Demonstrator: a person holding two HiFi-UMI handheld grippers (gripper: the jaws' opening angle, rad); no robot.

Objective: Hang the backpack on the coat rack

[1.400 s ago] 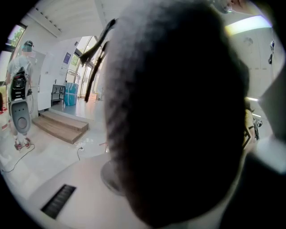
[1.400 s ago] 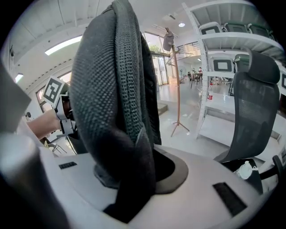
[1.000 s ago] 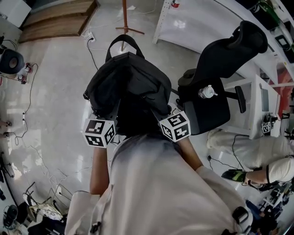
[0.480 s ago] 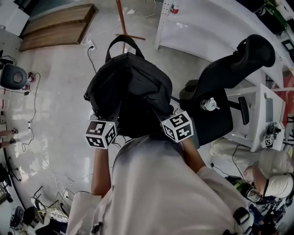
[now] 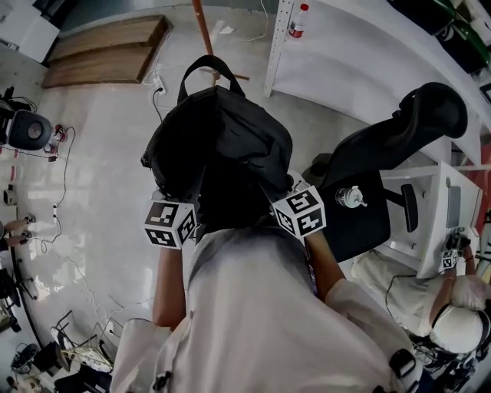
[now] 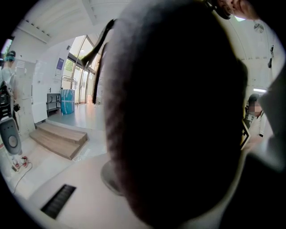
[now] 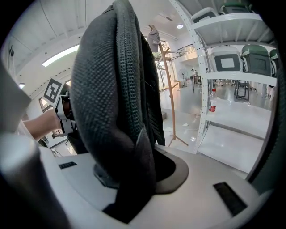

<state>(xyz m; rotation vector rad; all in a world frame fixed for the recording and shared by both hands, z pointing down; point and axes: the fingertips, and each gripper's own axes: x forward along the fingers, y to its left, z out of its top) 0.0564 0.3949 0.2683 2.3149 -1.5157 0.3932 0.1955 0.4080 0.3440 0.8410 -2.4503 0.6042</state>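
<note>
A black backpack (image 5: 219, 146) hangs in front of me, held from both sides, its top handle (image 5: 209, 67) pointing at the coat rack. The rack's wooden pole (image 5: 202, 19) stands on the floor just beyond the handle; the right gripper view shows the coat rack (image 7: 169, 85) upright beside a shelf. My left gripper (image 5: 180, 198) is shut on the backpack's left side, where the dark backpack (image 6: 178, 112) fills its view. My right gripper (image 5: 275, 190) is shut on a fold of the backpack (image 7: 114, 89). The bag hides both sets of fingertips in the head view.
A black office chair (image 5: 387, 150) with a spray bottle (image 5: 351, 197) on its seat stands at my right. A white shelf unit (image 5: 345, 57) with a red-capped bottle (image 5: 298, 21) flanks the rack. A wooden platform (image 5: 107, 50) and floor cables (image 5: 61, 192) lie left. Another person (image 5: 456, 326) crouches lower right.
I have moved across the floor toward the coat rack with the backpack still held in both grippers. The chair and shelf have slid right and down in the head view.
</note>
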